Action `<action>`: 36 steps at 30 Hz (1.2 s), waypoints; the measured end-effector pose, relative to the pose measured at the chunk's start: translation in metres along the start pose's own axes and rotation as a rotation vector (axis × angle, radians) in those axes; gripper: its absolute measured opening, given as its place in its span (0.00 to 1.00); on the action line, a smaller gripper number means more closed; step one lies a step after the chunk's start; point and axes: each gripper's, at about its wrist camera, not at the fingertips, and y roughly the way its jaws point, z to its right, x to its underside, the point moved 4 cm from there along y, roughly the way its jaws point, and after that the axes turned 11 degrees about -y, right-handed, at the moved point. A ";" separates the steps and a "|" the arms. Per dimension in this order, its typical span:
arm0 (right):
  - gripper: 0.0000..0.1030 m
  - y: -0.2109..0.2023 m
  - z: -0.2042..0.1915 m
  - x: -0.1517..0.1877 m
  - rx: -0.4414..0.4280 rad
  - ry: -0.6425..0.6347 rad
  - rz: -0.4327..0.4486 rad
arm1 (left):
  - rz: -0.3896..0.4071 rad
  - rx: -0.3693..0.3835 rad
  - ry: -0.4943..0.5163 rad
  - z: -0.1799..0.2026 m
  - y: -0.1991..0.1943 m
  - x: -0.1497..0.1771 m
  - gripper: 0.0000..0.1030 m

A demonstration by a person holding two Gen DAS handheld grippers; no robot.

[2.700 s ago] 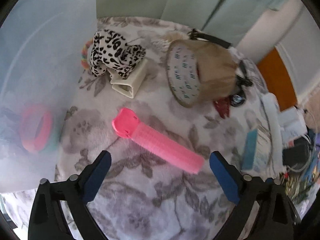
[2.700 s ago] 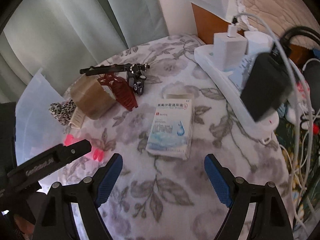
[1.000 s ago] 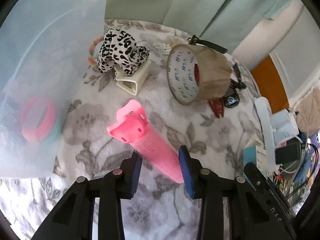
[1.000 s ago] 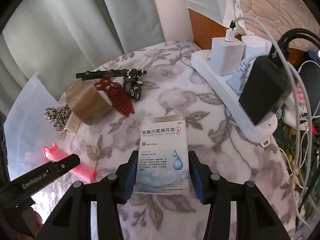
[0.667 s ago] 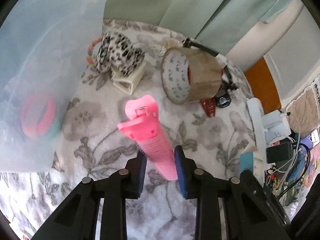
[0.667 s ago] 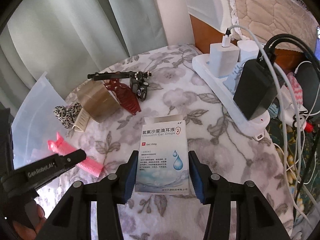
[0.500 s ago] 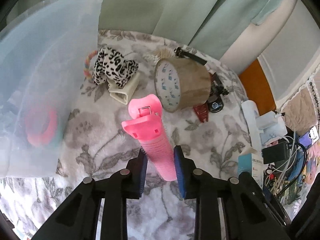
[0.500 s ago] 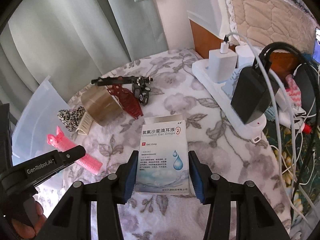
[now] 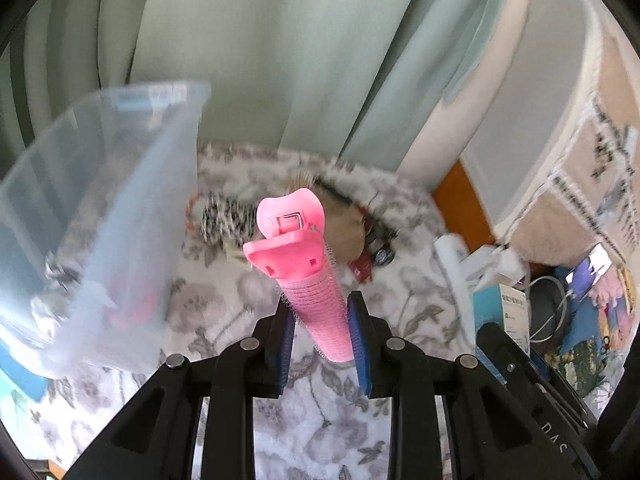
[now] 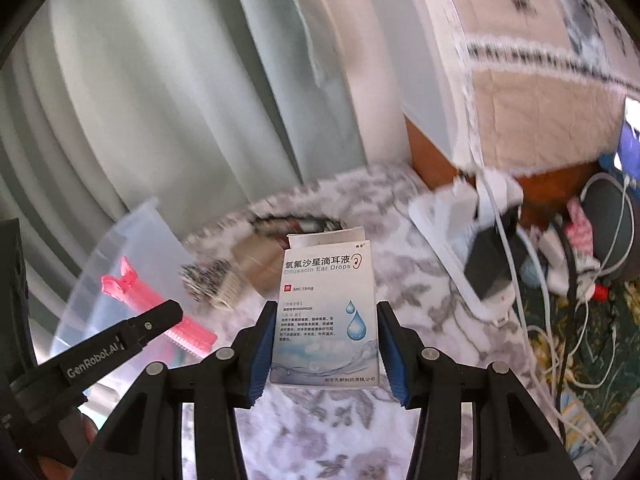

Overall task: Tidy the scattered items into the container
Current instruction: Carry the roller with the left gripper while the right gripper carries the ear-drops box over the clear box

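Clutter crowds the floral table's [image 9: 320, 420] far edge: tape roll [image 9: 346, 236], leopard scrunchie [image 9: 226, 220], red claw clip [image 9: 360, 270]. Left gripper [image 9: 320, 342] clenches the pink hair roller [image 9: 316, 300] aloft beside the clear container [image 9: 120, 184] at the left edge; right gripper [image 10: 322, 344] grasps the ear-drops box [image 10: 326, 312] near the power strip [image 10: 452, 256].

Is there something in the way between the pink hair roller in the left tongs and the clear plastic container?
Nothing visible. The pink hair roller is held beside the clear container, whose near wall rises between.
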 end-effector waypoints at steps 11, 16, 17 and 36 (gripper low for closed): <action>0.50 -0.051 -0.062 -0.040 -0.071 -0.084 0.136 | 0.133 0.076 -0.036 -0.022 -0.072 -0.031 0.26; 0.50 -0.061 -0.097 -0.052 -0.103 -0.137 0.166 | 0.185 0.078 -0.070 -0.045 -0.094 -0.042 0.26; 0.50 -0.062 -0.104 -0.053 -0.108 -0.149 0.170 | 0.194 0.078 -0.079 -0.050 -0.097 -0.044 0.26; 0.50 -0.035 -0.231 -0.044 -0.228 -0.375 0.110 | 0.275 0.023 -0.309 -0.179 -0.128 -0.066 0.27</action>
